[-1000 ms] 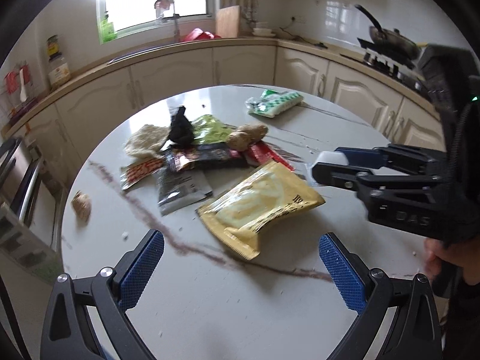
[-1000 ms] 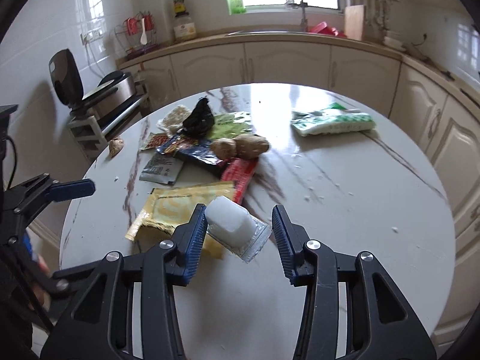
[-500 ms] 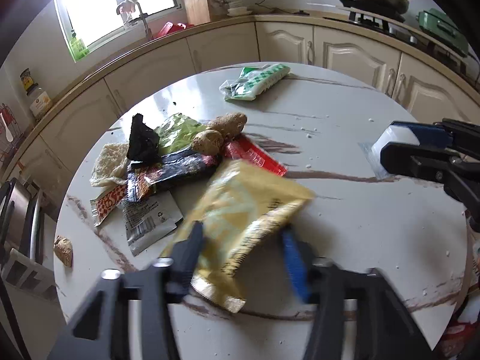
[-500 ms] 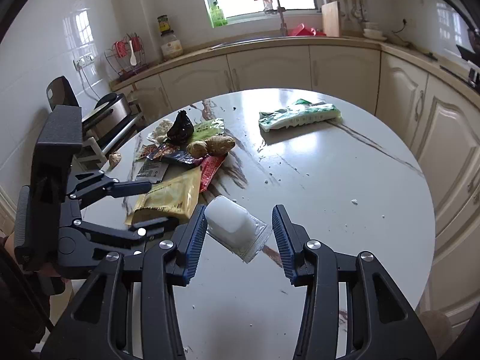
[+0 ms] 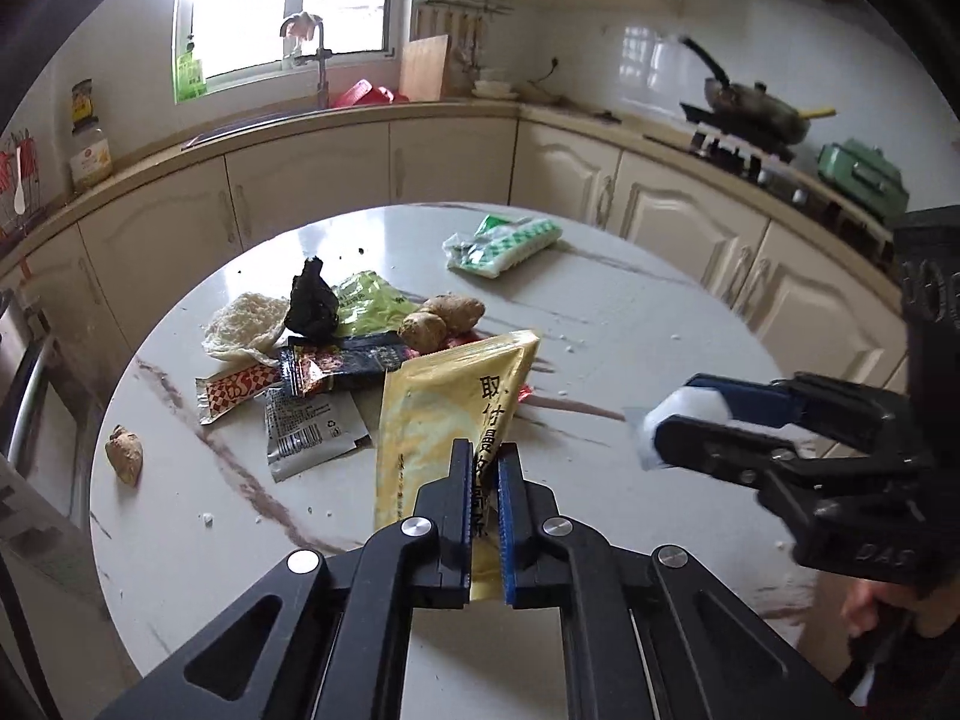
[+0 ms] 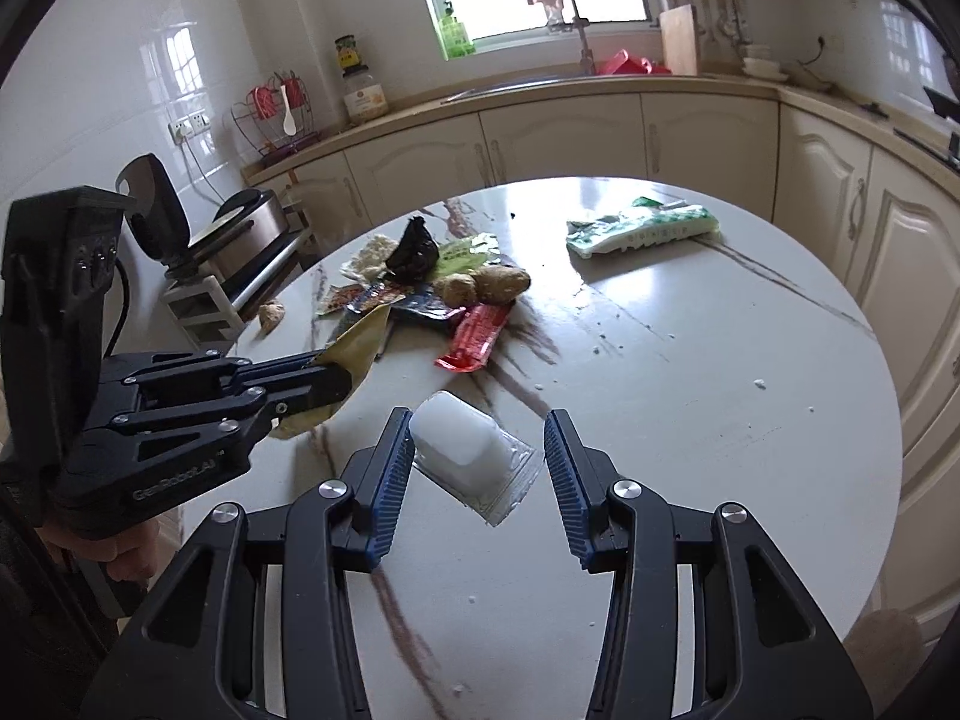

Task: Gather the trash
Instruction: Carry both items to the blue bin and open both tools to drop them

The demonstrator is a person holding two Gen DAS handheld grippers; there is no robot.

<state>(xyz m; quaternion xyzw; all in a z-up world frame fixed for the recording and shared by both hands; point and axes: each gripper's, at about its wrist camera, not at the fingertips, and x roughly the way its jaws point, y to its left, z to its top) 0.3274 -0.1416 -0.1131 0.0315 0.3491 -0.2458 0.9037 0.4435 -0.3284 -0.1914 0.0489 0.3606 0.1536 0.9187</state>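
The left gripper point(image 5: 485, 498) has its fingers pressed together on the lower end of a yellow pouch point(image 5: 447, 420), pinching it near one short edge so the rest of the flat packet stands up and forward, clear of the round marble table point(image 5: 630, 324); that end grip probably suits a limp, light wrapper that would slide if pushed flat. The right gripper point(image 6: 477, 465) carries a small white sachet in clear wrap point(image 6: 465, 450) between its blue pads, which stand fairly wide apart; the left pad touches the white block, while the right pad looks short of the clear film's edge, so I cannot tell how firmly it is held. Both pieces hang over the near edge of the table, likely on the way to a bin that no view shows. The rest of the trash lies in a heap toward the table's far left edge: a black crumpled bag point(image 5: 311, 303), a light green wrapper point(image 5: 372, 309), a dark snack wrapper point(image 5: 339, 360), a red-and-white packet point(image 5: 237, 387), a grey sachet point(image 5: 312, 432), a red wrapper point(image 6: 474, 339) and a pale netted pad point(image 5: 243, 324). Two ginger roots point(image 5: 444, 321) rest on the wrappers and would need shifting before those beneath come free. A green-and-white pack point(image 5: 507, 243) sits alone near the far edge, and a small brown lump point(image 5: 125, 453) by the left edge.
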